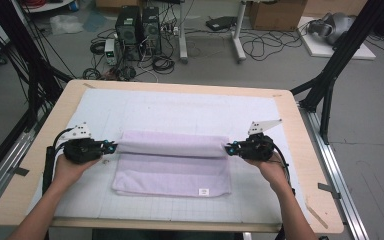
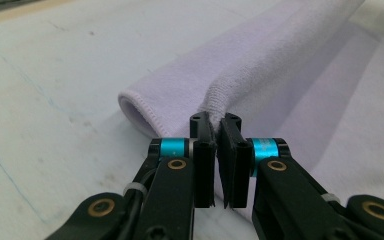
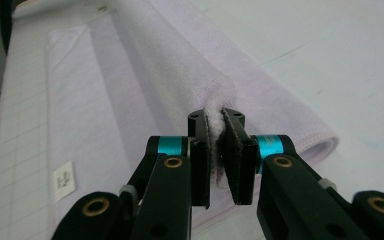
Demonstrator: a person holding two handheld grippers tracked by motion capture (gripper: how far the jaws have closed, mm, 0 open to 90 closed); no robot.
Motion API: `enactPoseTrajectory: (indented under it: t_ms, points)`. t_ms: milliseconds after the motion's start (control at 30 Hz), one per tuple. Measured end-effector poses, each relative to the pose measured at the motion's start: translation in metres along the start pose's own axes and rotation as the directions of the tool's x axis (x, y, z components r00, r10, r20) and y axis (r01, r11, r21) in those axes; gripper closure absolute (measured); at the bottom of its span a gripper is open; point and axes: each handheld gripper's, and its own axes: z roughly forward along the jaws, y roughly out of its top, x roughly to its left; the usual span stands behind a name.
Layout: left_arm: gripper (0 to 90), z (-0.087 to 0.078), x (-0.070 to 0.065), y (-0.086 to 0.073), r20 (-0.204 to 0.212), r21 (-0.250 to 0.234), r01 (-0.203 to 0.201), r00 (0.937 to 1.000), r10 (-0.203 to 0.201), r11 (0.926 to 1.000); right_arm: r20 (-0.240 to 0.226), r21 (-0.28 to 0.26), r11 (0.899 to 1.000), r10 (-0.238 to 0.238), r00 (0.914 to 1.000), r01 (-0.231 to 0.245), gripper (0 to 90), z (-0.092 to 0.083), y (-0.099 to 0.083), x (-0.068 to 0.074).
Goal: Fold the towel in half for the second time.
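A lilac towel (image 1: 172, 165) lies in the middle of the white gridded mat (image 1: 145, 107) on the surface (image 1: 307, 165), its far edge lifted and folded toward the person — a soft roll across its width. The left tool (image 1: 111, 146) pinches that edge's left corner, jaws pressed on the cloth; the right tool (image 1: 229, 148) pinches the right corner likewise. A small white label (image 1: 203, 191) shows at the near hem.
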Motion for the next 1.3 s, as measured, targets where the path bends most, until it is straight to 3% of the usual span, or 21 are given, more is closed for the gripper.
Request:
enactPoseTrajectory:
  t_ms: [133,267,433,533,700,867,1000,1067,1167,1233,1300]
  points:
    - [81.2,-0.001,-0.008,-0.011,0.033,0.045,-0.019,0.9993,0.018,0.9988,0.001,0.019,1.000,-0.011,0.9999,0.011,79.9,0.000,-0.010,0.009]
    - [67.6,-0.008,-0.013,-0.018,0.051,0.081,-0.015,0.9986,0.011,0.9966,-0.013,0.025,1.000,0.001,0.9999,0.000,71.3,-0.005,-0.022,0.015]
    - [53.1,-0.015,-0.020,-0.012,0.066,0.072,-0.024,0.9976,0.020,0.9971,0.012,-0.042,0.999,0.023,0.9997,-0.023,63.0,-0.021,-0.026,0.018]
    - [52.3,-0.012,-0.026,-0.006,0.086,0.067,-0.046,0.9955,0.041,0.9966,0.017,-0.025,1.000,0.012,0.9998,-0.011,58.5,-0.017,-0.024,0.021]
    - [54.3,0.006,-0.027,-0.007,0.090,0.106,-0.058,0.9948,0.048,0.9927,0.015,0.059,0.998,-0.032,0.9994,0.031,54.1,0.004,-0.025,0.027]
    - [58.5,0.020,-0.027,-0.014,0.091,0.168,-0.073,0.9941,0.059,0.9830,0.011,0.117,0.993,-0.034,0.9994,0.032,52.5,0.015,-0.028,0.028]
    - [66.7,0.020,-0.030,-0.016,0.069,0.159,-0.080,0.9952,0.070,0.9840,-0.001,0.127,0.991,-0.038,0.9993,0.038,53.5,0.023,-0.035,0.031]
    - [71.6,0.020,-0.030,-0.016,0.064,0.163,-0.085,0.9951,0.076,0.9830,0.005,0.111,0.993,-0.047,0.9989,0.047,57.5,0.026,-0.040,0.032]
    - [80.6,0.022,-0.032,-0.014,0.056,0.170,-0.105,0.9937,0.096,0.9799,0.013,0.104,0.993,-0.057,0.9983,0.055,72.9,0.025,-0.043,0.034]
    - [82.5,0.021,-0.033,-0.012,0.053,0.166,-0.091,0.9951,0.083,0.9820,0.006,0.111,0.991,-0.070,0.9975,0.069,82.0,0.025,-0.042,0.034]
    - [82.7,0.017,-0.032,-0.010,0.050,0.156,-0.080,0.9961,0.073,0.9845,0.008,0.114,0.990,-0.087,0.9962,0.085,84.0,0.023,-0.039,0.035]
